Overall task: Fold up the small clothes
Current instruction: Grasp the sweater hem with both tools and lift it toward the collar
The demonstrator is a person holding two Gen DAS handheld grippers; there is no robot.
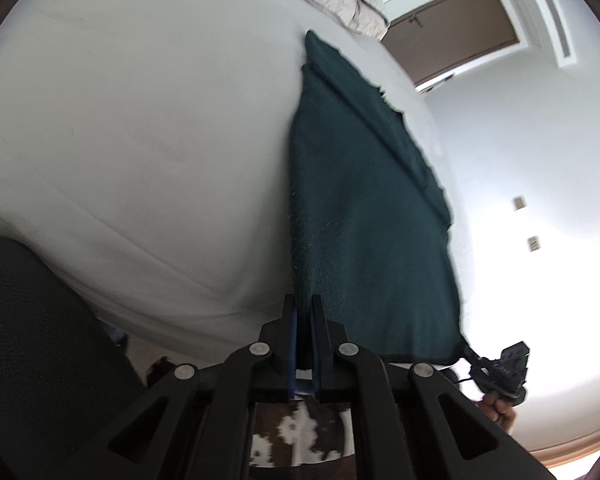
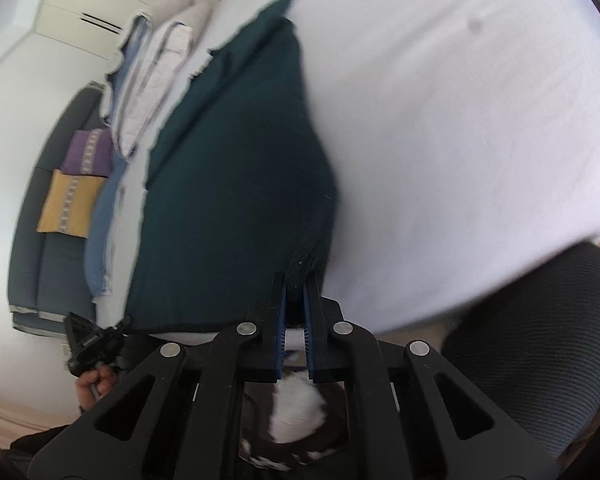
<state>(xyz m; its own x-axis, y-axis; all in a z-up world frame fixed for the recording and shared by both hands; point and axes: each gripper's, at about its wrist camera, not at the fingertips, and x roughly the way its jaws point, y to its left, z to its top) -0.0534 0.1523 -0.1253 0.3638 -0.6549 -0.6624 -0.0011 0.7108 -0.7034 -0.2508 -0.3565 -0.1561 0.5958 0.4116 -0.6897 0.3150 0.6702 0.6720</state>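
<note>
A big bed (image 1: 140, 120) with a white sheet (image 2: 460, 120) holds everything. The far end of a dark green cloth (image 1: 360, 200) lies on the sheet. At the far edge of the bed sits a stack of folded bedding (image 2: 148, 80) in pale colors.

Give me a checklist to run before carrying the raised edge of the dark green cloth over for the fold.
1. Left gripper shut on the dark green cloth: ok.
2. Right gripper shut on the cloth's other near corner: ok.
3. Near edge stretched between the two grippers, no sag: ok.
4. Far end of the cloth resting on the white bed: ok.
5. Far edge lying flat: not ok, a fold runs along that side.
6. Bed bare where the edge would land: cannot tell, the cloth hides it.
</note>
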